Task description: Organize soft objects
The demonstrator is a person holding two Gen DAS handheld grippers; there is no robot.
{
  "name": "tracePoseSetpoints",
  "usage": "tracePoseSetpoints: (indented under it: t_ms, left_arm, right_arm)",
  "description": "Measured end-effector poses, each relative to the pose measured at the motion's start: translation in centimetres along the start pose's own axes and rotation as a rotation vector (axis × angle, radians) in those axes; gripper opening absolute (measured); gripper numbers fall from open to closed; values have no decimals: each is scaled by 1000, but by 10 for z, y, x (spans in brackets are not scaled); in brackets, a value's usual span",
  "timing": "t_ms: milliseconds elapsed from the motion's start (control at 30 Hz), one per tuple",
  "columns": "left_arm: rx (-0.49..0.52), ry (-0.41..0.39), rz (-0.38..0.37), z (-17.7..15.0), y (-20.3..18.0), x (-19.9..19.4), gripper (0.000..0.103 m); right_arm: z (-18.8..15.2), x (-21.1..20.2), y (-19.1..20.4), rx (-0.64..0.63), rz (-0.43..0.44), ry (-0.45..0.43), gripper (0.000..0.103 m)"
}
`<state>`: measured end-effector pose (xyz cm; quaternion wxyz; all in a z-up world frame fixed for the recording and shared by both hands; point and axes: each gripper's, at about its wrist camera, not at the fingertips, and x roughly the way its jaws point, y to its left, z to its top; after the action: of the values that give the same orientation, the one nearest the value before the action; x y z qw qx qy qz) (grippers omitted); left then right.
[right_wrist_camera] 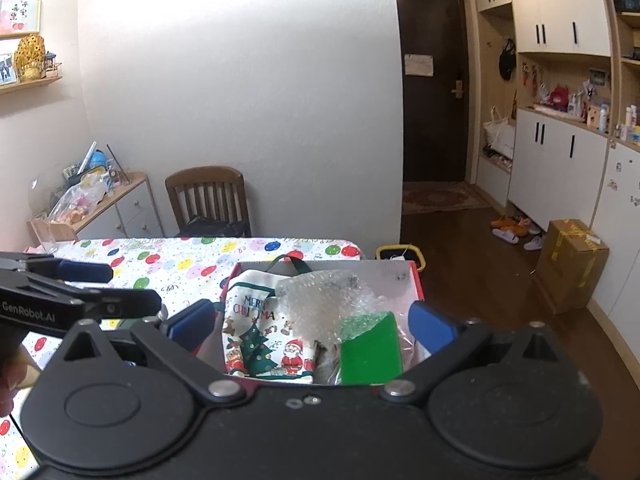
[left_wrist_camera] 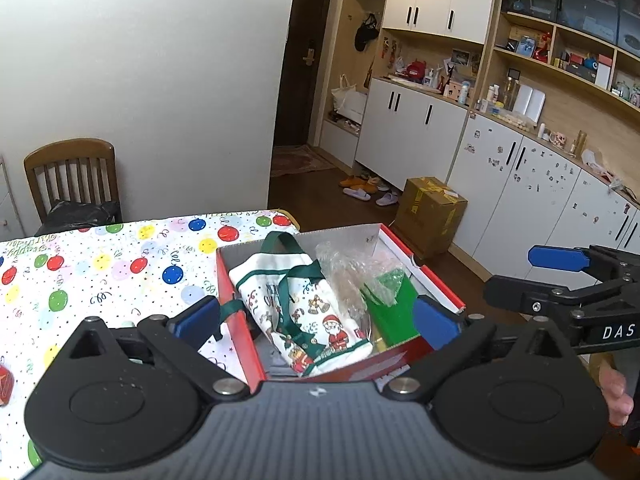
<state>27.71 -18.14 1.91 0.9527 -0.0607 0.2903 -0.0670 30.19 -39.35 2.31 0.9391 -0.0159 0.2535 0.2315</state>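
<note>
A red box (left_wrist_camera: 236, 320) stands at the table's right end; it also shows in the right wrist view (right_wrist_camera: 418, 280). Inside lie a white Christmas cloth bag with green handles (left_wrist_camera: 316, 312) (right_wrist_camera: 260, 336), crumpled bubble wrap (left_wrist_camera: 344, 272) (right_wrist_camera: 324, 292) and a green soft block in clear plastic (left_wrist_camera: 394, 312) (right_wrist_camera: 370, 354). My left gripper (left_wrist_camera: 316, 322) is open and empty, hovering above the box. My right gripper (right_wrist_camera: 312, 326) is open and empty, also above the box. Each gripper shows at the side of the other's view.
The table carries a balloon-print cloth (left_wrist_camera: 100, 272). A wooden chair (left_wrist_camera: 72, 180) stands behind it. A cardboard box (left_wrist_camera: 430, 212) sits on the floor by white cabinets (left_wrist_camera: 520, 200). A small red item (left_wrist_camera: 5, 384) lies at the left table edge.
</note>
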Motion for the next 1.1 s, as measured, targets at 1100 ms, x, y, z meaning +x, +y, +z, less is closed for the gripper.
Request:
tracePoseSetpoints:
  t_ms: [1100]
  left_arm:
    - [14,-68,11,-15,-9,-26,103]
  right_arm:
    - [-17,-24,19,17,-36,-43,103]
